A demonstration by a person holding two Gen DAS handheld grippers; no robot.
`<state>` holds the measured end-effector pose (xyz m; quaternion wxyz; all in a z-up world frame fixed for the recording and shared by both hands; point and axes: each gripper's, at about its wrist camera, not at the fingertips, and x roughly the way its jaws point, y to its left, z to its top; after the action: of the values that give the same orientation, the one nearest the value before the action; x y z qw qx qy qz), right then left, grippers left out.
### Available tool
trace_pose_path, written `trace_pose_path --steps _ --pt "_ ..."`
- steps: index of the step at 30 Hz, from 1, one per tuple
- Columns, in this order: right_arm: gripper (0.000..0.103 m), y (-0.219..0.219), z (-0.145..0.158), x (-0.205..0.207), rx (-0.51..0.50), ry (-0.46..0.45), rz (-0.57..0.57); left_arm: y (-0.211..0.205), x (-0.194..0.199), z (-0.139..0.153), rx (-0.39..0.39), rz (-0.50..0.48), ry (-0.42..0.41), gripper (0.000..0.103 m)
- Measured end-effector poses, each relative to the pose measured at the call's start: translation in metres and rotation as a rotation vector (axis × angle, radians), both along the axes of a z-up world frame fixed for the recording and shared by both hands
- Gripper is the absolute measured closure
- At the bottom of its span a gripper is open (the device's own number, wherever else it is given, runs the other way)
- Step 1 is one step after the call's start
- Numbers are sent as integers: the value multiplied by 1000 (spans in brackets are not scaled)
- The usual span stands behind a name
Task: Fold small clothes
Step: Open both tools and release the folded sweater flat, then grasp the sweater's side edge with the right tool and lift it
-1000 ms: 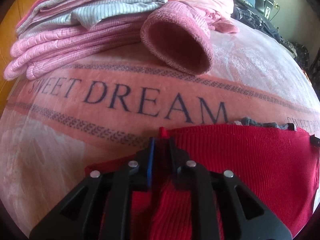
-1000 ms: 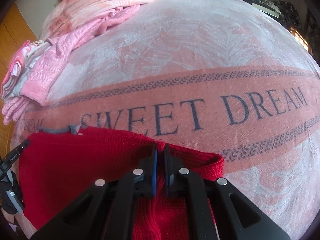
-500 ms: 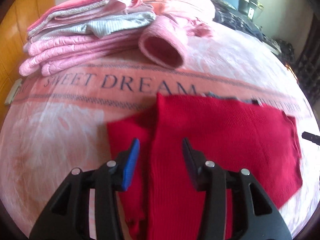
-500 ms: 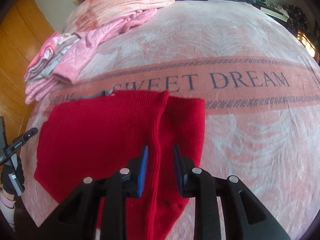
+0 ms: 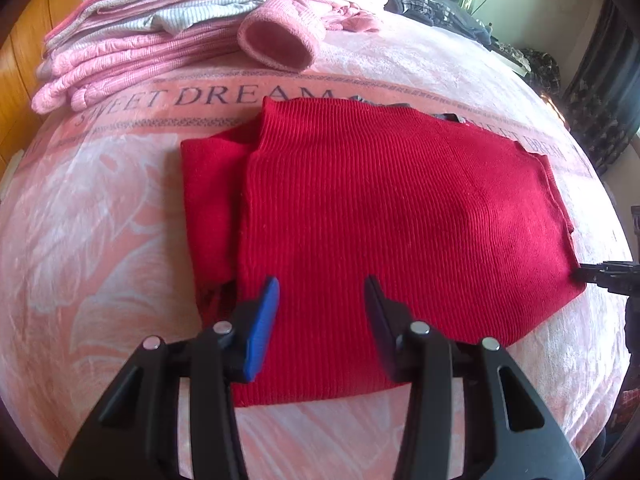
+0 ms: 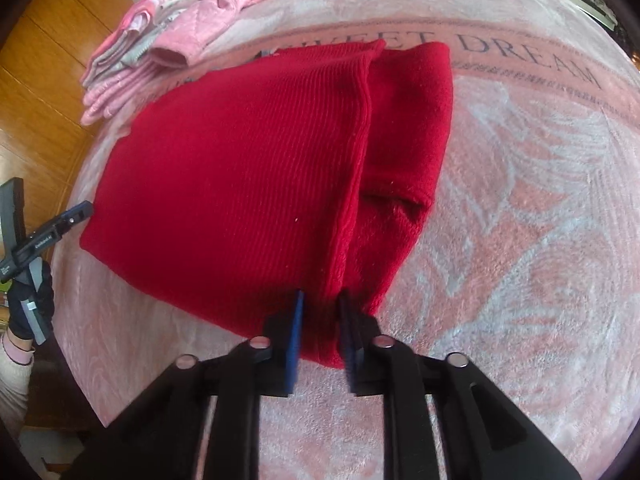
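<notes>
At the far left of the bed, a stack of folded pink clothes [image 5: 132,36] sits on the pink "SWEET DREAM" blanket [image 5: 100,208]. The left gripper [image 5: 322,312] hangs with its jaws spread wide, released, above the near edge of the red knit sweater [image 5: 392,216]. The sweater lies flat in the middle of the blanket, partly folded, with one side panel laid over the body. The right gripper [image 6: 320,320] is parted too, its fingers straddling the sweater's near fold edge without clamping it.

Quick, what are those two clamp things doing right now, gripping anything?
Left tool: open, holding nothing, above the red garment.
Right tool: open, holding nothing, at the garment's near edge.
</notes>
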<state>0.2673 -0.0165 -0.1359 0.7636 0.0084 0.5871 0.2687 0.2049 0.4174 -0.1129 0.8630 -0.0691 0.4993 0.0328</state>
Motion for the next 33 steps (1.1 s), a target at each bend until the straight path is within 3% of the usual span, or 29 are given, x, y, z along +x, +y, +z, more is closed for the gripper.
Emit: trace_pose_path --steps 9,22,24,26,29,33 --pt "97 -12 23 -15 24 -30 2 2 -4 -21 -7 -6 72 59" --pt "97 -10 -10 -7 9 19 -38 2 -7 -31 -1 -14 66 59" --pt "95 -13 -7 -8 7 17 -29 1 -7 -27 1 -12 75 59" --pt "85 -21 6 -10 28 -7 -35 -1 -7 -16 0 -15 62 61" --pt "83 -21 28 2 60 -53 -57 -4 -4 14 -21 -28 -22 58" --pt "82 -9 38 27 81 -57 -78 -13 17 24 -76 -42 -30 57"
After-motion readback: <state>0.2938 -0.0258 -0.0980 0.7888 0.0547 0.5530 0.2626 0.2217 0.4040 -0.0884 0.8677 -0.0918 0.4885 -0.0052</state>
